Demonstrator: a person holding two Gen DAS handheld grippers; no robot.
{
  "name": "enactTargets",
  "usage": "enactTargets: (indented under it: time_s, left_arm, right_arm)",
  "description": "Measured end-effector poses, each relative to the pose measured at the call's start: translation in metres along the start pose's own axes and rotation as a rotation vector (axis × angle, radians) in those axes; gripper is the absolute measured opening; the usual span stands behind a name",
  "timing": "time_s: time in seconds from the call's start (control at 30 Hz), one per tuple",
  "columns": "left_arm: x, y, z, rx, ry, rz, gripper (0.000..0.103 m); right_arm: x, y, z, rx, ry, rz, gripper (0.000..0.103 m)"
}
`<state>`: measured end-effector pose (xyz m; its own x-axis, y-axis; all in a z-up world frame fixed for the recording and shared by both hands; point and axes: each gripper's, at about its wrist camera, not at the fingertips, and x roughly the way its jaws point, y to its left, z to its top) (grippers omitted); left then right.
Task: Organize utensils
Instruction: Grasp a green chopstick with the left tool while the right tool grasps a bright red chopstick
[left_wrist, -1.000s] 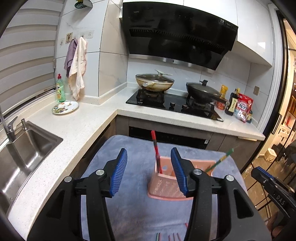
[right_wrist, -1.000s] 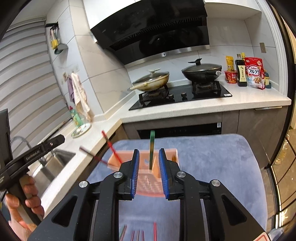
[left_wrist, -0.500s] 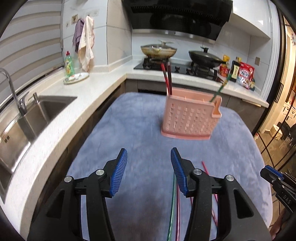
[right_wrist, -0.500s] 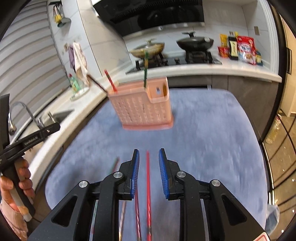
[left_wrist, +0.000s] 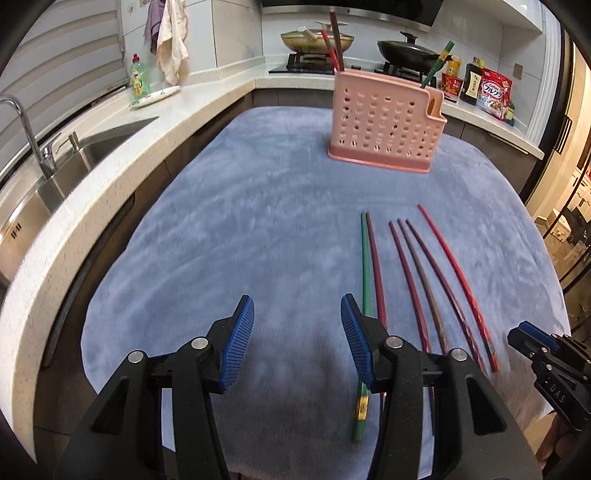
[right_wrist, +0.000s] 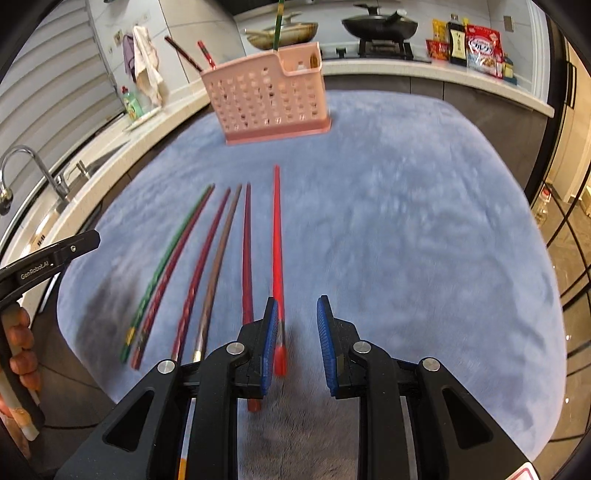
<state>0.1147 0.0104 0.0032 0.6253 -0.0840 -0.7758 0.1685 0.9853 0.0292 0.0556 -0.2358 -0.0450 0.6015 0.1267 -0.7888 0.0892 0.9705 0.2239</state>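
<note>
- Left wrist view is showing the left gripper (left_wrist: 297, 334) at lower centre, its blue pads (left_wrist: 240, 339) spread wide and gripping nothing, hovering over the blue cloth (left_wrist: 229, 229).
- Six chopsticks are lying on the cloth right of centre in that view, running roughly toward the top of the frame: a green chopstick (left_wrist: 365, 273) at the left of the row, dark red ones beside it, and a bright red chopstick (left_wrist: 456, 280) at the right.
- The green chopstick's lower part is passing behind the left gripper's right pad; whether they are touching cannot be told.
- A pink basket (left_wrist: 384, 122) is standing upright on the cloth in the upper centre, well apart from the row, with two dark chopsticks and a green one sticking out of its top.
- The right gripper (left_wrist: 532, 341) is peeking in at the lower right edge of the left wrist view.
- Right wrist view is showing the right gripper (right_wrist: 297, 332) at lower centre with its fingers moderately open and nothing clamped.
- The bright red chopstick (right_wrist: 277, 258) is lying with its near end between those fingers, just beside the left pad (right_wrist: 269, 343); contact cannot be told through the blur.
- The basket (right_wrist: 269, 99) is sitting at upper centre in this view, the row of chopsticks fanning out to the left below it.
- The left gripper's handle is showing at the left edge, held in a hand (right_wrist: 20, 343).
- A sink (left_wrist: 85, 151), a hob with two pans (left_wrist: 316, 38) and bottles are lining the counter along the top and left.
</note>
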Motion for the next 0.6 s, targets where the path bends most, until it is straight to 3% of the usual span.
enactTargets:
  time_s: [0.6]
  left_arm:
    - [0.011, -0.002, -0.039, 0.011, 0.084, -0.018, 0.047]
  right_arm:
    - [0.018, 0.007, -0.017, -0.030, 0.048, -0.019, 0.018]
